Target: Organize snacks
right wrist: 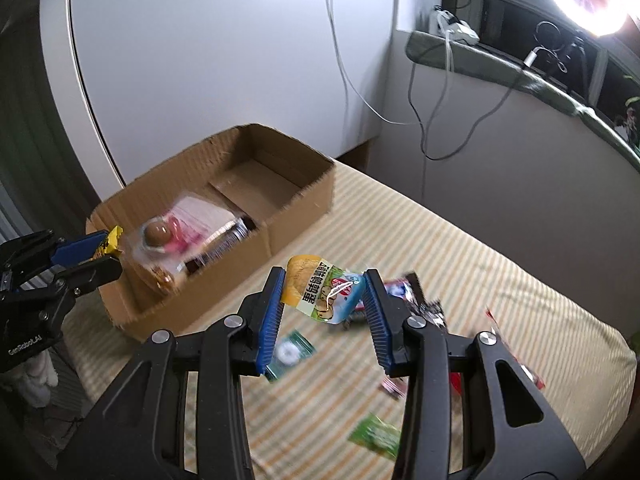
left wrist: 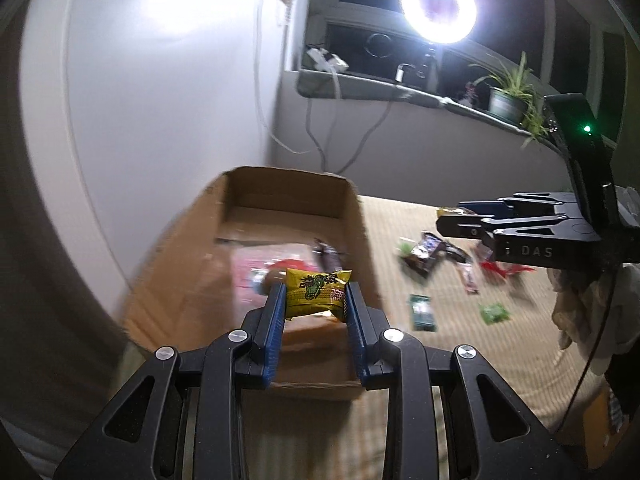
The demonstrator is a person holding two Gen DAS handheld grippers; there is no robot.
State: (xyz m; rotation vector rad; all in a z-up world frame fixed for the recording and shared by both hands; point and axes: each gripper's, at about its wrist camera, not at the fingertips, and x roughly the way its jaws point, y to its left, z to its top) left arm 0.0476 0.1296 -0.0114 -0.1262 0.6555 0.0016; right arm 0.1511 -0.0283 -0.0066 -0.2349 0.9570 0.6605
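My left gripper [left wrist: 316,294] is shut on a small yellow snack packet [left wrist: 316,292] and hangs over the near end of an open cardboard box [left wrist: 288,184]. In the right wrist view that same gripper [right wrist: 108,256] sits at the box's [right wrist: 300,196] left corner, with the yellow packet [right wrist: 110,240] just showing between its blue pads. My right gripper [right wrist: 325,292] is shut on a yellow, green and blue snack pouch [right wrist: 324,292], held above the striped mat [right wrist: 460,248] to the right of the box. Several snacks lie inside the box, among them a pink pack [right wrist: 192,220].
Loose snack packets lie scattered on the mat, among them green ones [right wrist: 376,436] [left wrist: 422,312] and dark wrappers [left wrist: 424,252]. A white wall and hanging cables [right wrist: 424,120] stand behind the box. A ring light [left wrist: 438,8] and a potted plant [left wrist: 508,100] sit on the window sill.
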